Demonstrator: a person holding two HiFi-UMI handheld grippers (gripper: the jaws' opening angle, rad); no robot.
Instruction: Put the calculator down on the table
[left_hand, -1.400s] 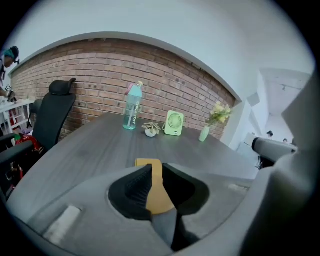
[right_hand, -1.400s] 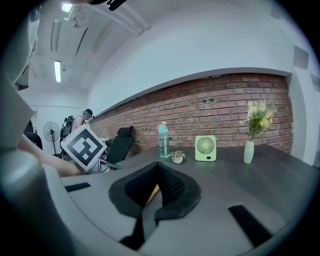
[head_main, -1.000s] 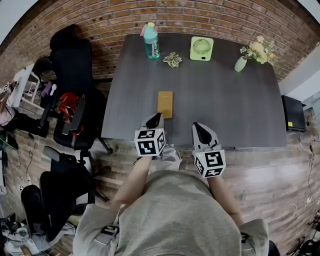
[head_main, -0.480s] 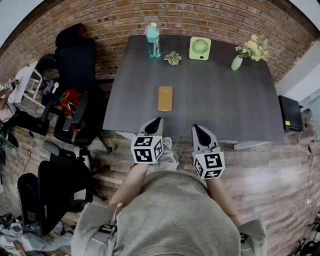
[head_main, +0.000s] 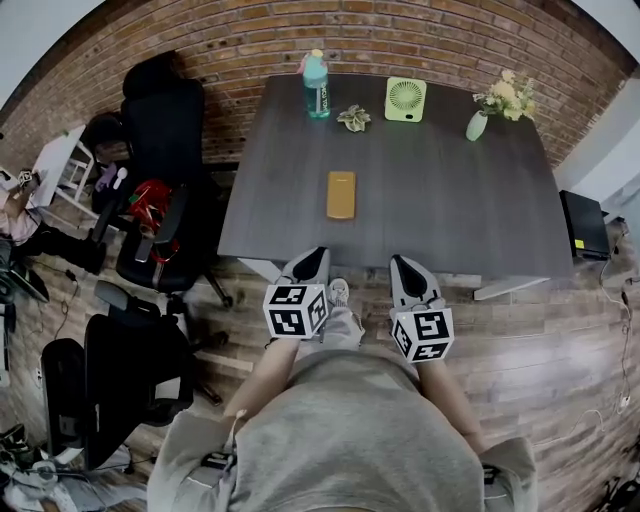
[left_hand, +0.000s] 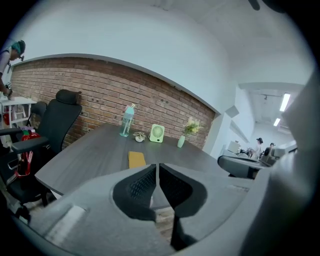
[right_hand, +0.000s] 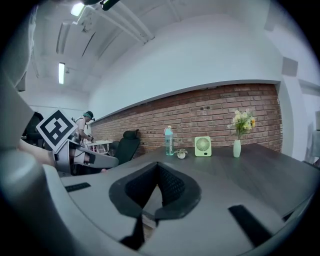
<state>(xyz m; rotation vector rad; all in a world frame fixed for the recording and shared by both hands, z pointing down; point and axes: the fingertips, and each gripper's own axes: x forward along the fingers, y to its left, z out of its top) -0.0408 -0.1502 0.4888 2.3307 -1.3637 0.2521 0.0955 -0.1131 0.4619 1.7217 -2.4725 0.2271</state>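
A yellow calculator (head_main: 340, 194) lies flat on the dark grey table (head_main: 450, 200), left of the middle, with nothing touching it. The left gripper view shows the calculator (left_hand: 136, 159) beyond the jaws. My left gripper (head_main: 318, 256) is shut and empty, and hangs at the table's near edge, short of the calculator. My right gripper (head_main: 401, 264) is beside it, also shut with nothing between its fingers. In their own views, the left gripper (left_hand: 157, 166) and the right gripper (right_hand: 158, 167) each show their pads meeting at the tips.
Along the table's far edge stand a teal bottle (head_main: 316, 84), a small plant (head_main: 354, 118), a green fan (head_main: 405, 99) and a vase of flowers (head_main: 478, 125). Black office chairs (head_main: 165, 130) crowd the left side. A black box (head_main: 585, 225) sits at the right.
Both grippers have drawn back from the table toward the person, and the table now sits farther away in view. The calculator stays put on the table.
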